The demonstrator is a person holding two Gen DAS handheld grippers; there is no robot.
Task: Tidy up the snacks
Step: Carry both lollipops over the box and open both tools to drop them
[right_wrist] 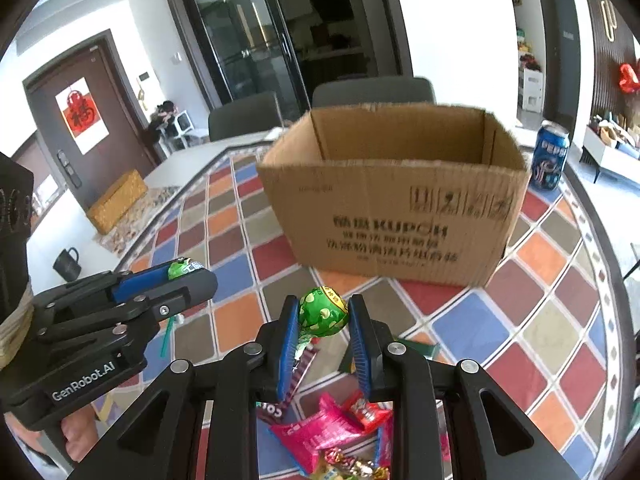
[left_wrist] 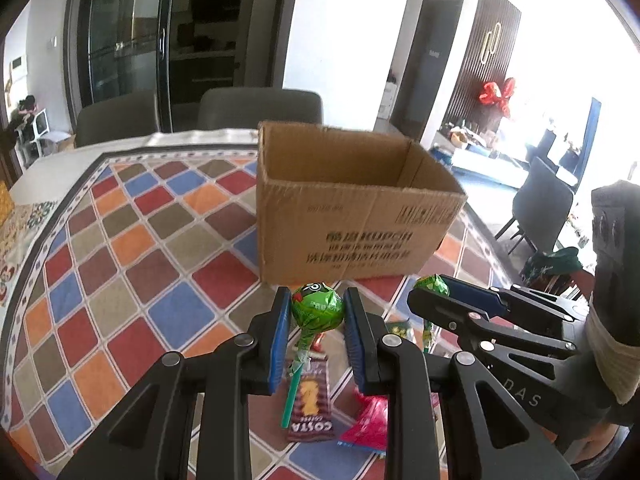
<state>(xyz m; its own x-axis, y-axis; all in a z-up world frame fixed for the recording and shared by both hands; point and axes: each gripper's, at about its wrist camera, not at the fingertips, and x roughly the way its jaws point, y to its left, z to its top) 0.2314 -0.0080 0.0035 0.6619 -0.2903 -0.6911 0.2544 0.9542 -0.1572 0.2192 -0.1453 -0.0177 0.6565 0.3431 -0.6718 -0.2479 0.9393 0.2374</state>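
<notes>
My left gripper (left_wrist: 318, 312) is shut on a green-wrapped lollipop (left_wrist: 317, 306) whose green stick hangs down below the pads. My right gripper (right_wrist: 324, 314) is shut on a second green lollipop (right_wrist: 323, 312). Both are held above the table, just in front of an open cardboard box (left_wrist: 352, 224) (right_wrist: 396, 216) with printed text on its near wall. Each gripper shows in the other's view: the right gripper (left_wrist: 430, 286) to the right, the left gripper (right_wrist: 186, 272) to the left. Below them lie loose snacks: a brown Costa packet (left_wrist: 310, 408), a pink packet (right_wrist: 320, 432) and a small red packet (right_wrist: 366, 410).
A chequered multicolour tablecloth (left_wrist: 132, 260) covers the table. A blue drink can (right_wrist: 550, 156) stands right of the box. A black mug (right_wrist: 67, 263) sits at the table's left side. Two grey chairs (left_wrist: 260, 108) stand behind the table.
</notes>
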